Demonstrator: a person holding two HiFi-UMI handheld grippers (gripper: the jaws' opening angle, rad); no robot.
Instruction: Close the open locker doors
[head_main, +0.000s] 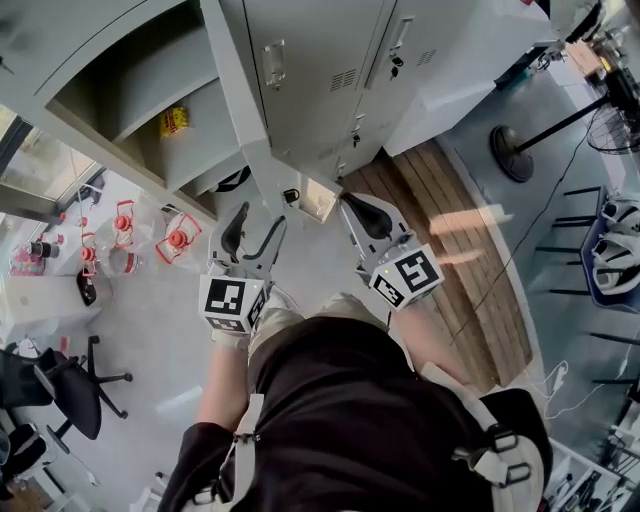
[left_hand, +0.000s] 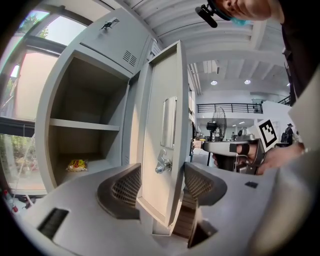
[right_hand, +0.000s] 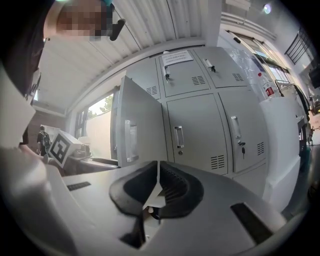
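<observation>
The grey locker bank fills the top of the head view. One tall door stands swung out, seen edge-on, beside its open compartment, which holds a yellow packet. My left gripper is open just before the door's lower end. In the left gripper view the door with its latch shows in the gap of the left gripper, and the pads do not press on it. My right gripper is shut and empty, right of the door. The right gripper faces the door's outer side and the closed lockers.
A wooden platform runs along the locker base. A fan stand and cables lie to the right. To the left stand a table with red-capped bottles and a black office chair.
</observation>
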